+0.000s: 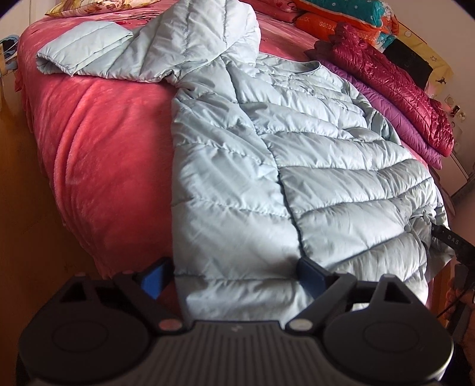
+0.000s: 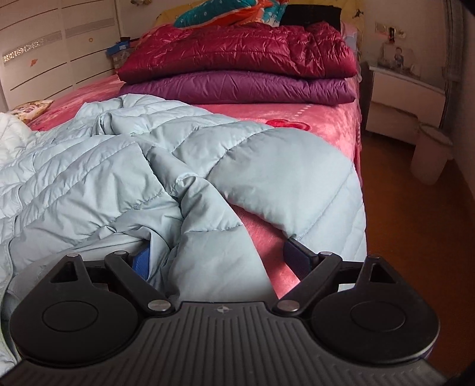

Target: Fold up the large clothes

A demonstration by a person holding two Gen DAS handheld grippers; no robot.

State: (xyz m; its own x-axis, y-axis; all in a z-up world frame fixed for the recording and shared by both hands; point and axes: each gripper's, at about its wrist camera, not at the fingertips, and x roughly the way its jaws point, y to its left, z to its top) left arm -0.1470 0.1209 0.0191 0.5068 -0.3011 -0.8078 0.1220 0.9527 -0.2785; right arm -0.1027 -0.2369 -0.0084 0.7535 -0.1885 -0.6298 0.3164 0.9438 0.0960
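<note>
- Pale blue quilted coat (image 1: pixel 267 166) lies spread on the bed (image 1: pixel 98 142), front up, hem toward us, hood end toward the far side.
- In the left wrist view we see one sleeve (image 1: pixel 86 50) stretched out flat to the left over the pink bedspread, cuff near the bed's edge.
- Our left gripper (image 1: pixel 234 276) sits low at the coat's hem, jaws wide apart; hem fabric lies between the blue pads (image 1: pixel 153 280) but they do not press on it.
- Our right gripper (image 2: pixel 219 261) is at the coat's other side, jaws also wide apart; a bunched fold of the coat (image 2: pixel 124 166) runs between them, its left pad (image 2: pixel 142 262) partly tucked under fabric, right finger clear over the bedspread. We see no clamp.
- Right wrist view: other sleeve (image 2: pixel 282 181) curves rightward across the bed toward its edge, coat body rumpled to the left.
- Folded dark red jacket (image 2: pixel 237 50) stacked on a folded purple one (image 2: pixel 237 87), well beyond the coat, near the bed's far end.
- Teal and orange bedding (image 2: pixel 225 12) piled behind that stack.
- Floral pillow (image 2: pixel 31 108) at far left of the right view.
- White nightstand (image 2: pixel 406 98) and a pale bin (image 2: pixel 430 157) stand on the wooden floor (image 2: pixel 409 237) right of the bed.
- White wardrobe (image 2: pixel 53 44) behind the bed.
</note>
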